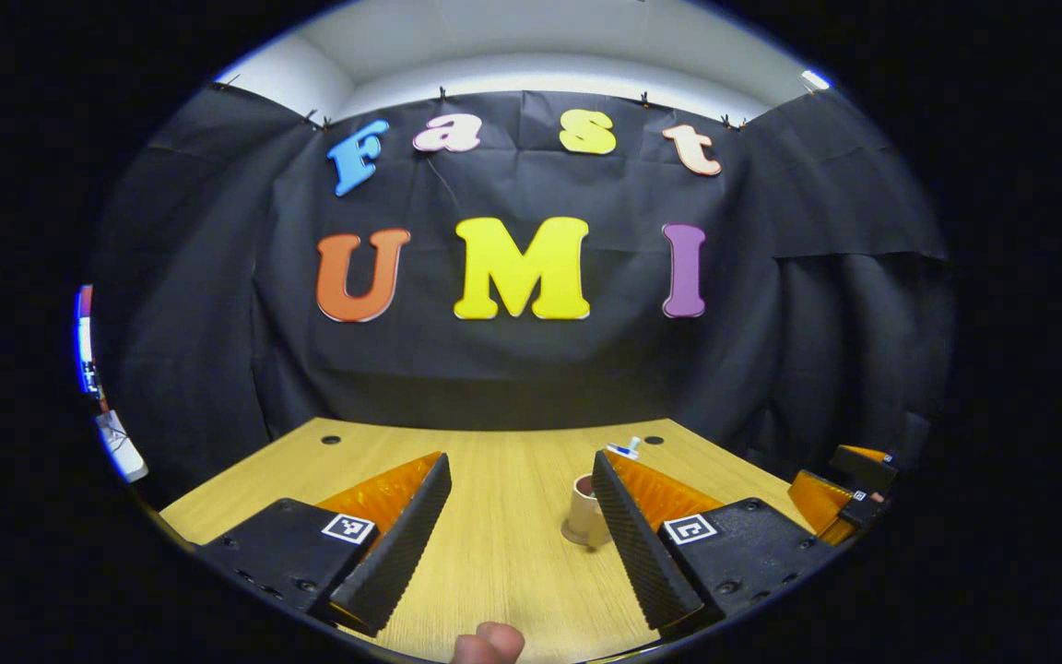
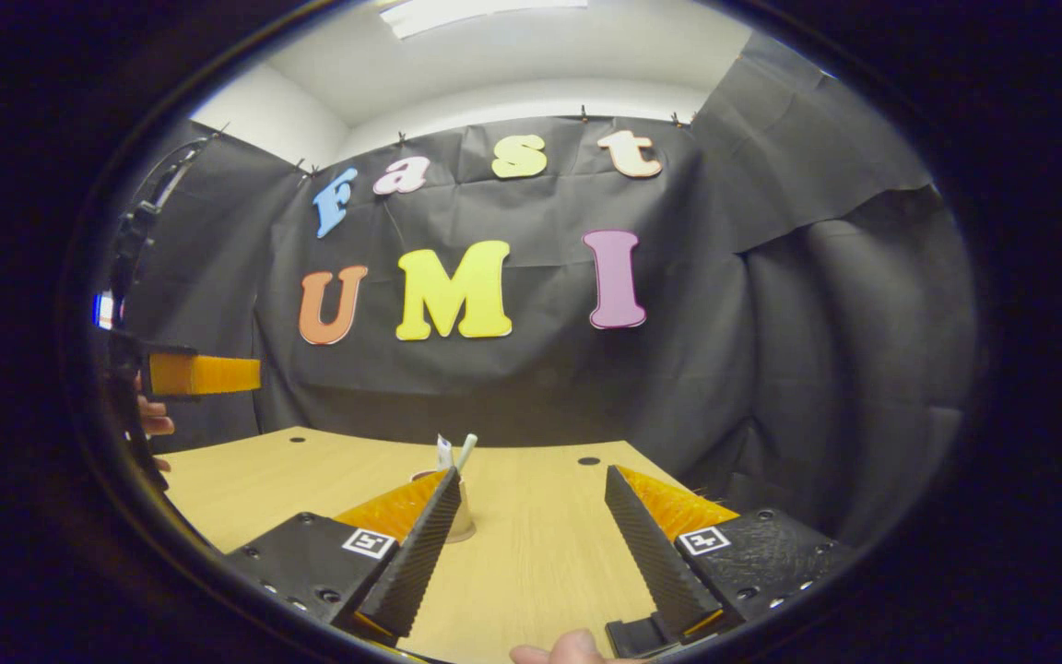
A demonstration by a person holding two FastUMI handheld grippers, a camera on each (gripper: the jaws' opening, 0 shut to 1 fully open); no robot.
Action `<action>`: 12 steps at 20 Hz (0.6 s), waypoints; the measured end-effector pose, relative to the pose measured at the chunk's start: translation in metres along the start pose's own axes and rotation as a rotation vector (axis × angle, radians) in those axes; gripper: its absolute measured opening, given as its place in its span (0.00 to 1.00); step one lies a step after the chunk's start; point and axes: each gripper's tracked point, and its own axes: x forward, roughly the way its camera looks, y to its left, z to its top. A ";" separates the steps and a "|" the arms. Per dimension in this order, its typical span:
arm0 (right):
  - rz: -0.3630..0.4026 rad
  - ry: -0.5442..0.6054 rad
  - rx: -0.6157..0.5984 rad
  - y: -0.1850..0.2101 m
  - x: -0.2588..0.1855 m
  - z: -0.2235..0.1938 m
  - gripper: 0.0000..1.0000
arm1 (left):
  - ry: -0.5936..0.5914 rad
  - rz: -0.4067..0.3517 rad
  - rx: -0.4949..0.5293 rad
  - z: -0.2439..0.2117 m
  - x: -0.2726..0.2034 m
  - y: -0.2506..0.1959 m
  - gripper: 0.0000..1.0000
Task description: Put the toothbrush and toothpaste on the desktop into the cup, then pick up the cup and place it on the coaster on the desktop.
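Note:
A beige cup (image 1: 582, 505) stands upright on a pale round coaster (image 1: 575, 534) on the wooden desktop, right beside my left gripper's right finger, which hides part of it. A white-and-blue tip (image 1: 625, 449) pokes up above that finger. In the right gripper view the cup (image 2: 464, 510) sits half hidden behind the left finger, with the toothbrush handle (image 2: 467, 451) and the white toothpaste end (image 2: 443, 452) sticking out of it. My left gripper (image 1: 520, 458) is open and holds nothing. My right gripper (image 2: 532, 472) is open too, with bare desktop between its fingers.
The desktop (image 1: 503, 535) has small round holes (image 1: 331, 440) near its far edge, and black cloth closes it in behind. The right gripper (image 1: 849, 493) appears at the far right of the left gripper view. The left gripper (image 2: 201, 375) hovers with a hand (image 2: 155, 424) at the left of the right gripper view.

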 end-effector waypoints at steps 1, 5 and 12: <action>-0.018 -0.010 0.003 -0.003 0.004 -0.001 0.95 | -0.035 0.027 0.015 -0.001 0.002 0.003 0.97; -0.028 0.018 0.006 -0.001 0.014 -0.019 0.95 | -0.062 0.043 0.050 -0.011 0.011 0.005 0.97; -0.035 -0.003 -0.028 -0.005 0.018 -0.010 0.95 | -0.016 0.058 0.042 -0.030 0.006 0.001 0.99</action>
